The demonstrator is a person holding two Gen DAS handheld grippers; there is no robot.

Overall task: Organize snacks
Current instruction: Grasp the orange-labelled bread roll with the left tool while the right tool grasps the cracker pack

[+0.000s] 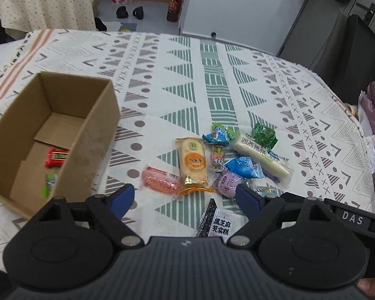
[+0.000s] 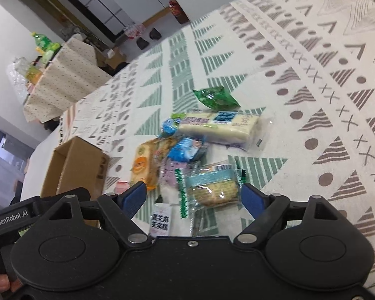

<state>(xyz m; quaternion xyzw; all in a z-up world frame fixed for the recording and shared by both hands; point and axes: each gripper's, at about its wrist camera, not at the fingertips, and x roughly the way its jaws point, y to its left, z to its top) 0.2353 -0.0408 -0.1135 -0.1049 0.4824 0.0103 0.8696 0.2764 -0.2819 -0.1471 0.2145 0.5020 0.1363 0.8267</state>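
Each hand-held gripper was a matte black plastic body with 2 round, disc-like housings side by side and silver pivot pins at the linkage joints. The left hand-held gripper [image 1: 185, 198] had a ribbed dark grey panel at its centre and a small tag reading "DAS". The right hand-held gripper [image 2: 193, 196] carried a label reading "GenRobot.AI" and 1 silver screw at mid-body. Both ended in blue-padded fingers [image 1: 247, 200].
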